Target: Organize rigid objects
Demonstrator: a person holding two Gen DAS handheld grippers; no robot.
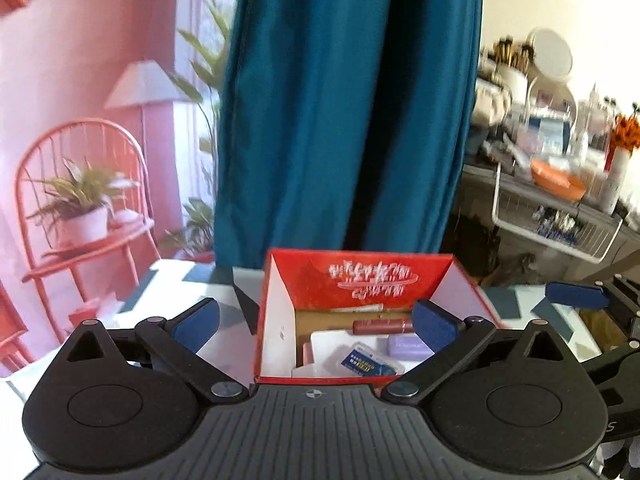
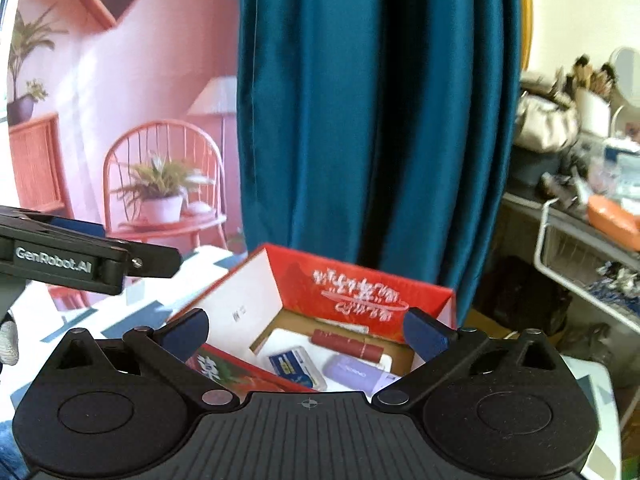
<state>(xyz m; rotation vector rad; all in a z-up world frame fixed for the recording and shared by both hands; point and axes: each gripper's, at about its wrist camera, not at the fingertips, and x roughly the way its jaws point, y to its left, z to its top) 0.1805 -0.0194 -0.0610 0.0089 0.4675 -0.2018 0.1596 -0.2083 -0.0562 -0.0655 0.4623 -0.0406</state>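
Your left gripper (image 1: 316, 322) has its blue-padded jaws spread as wide as they go, with nothing between the pads; beyond them sits the open red cardboard box (image 1: 360, 280) on the white tabletop with grey-blue geometric patches (image 1: 224, 292). Your right gripper (image 2: 306, 330) is spread just as wide and is equally empty, looking into the same box from a slight angle. The box's inner red flap carries white script printed upside down, too blurred to read. Inside, lying flat on the brown floor of the box, you have a dark red lipstick tube (image 2: 348, 346), a small lilac rectangular case (image 2: 352, 372) whose pale lettering cannot be made out, and a clear plastic packet with a blue and yellow label (image 2: 294, 366) whose print is too small to read; all three rest close together, on or beside a flat white card (image 1: 340, 340). In the right wrist view the side of your left gripper shows at the left edge, stamped "GenRobot.AI" in white. A teal curtain (image 1: 340, 100) hangs behind the box.
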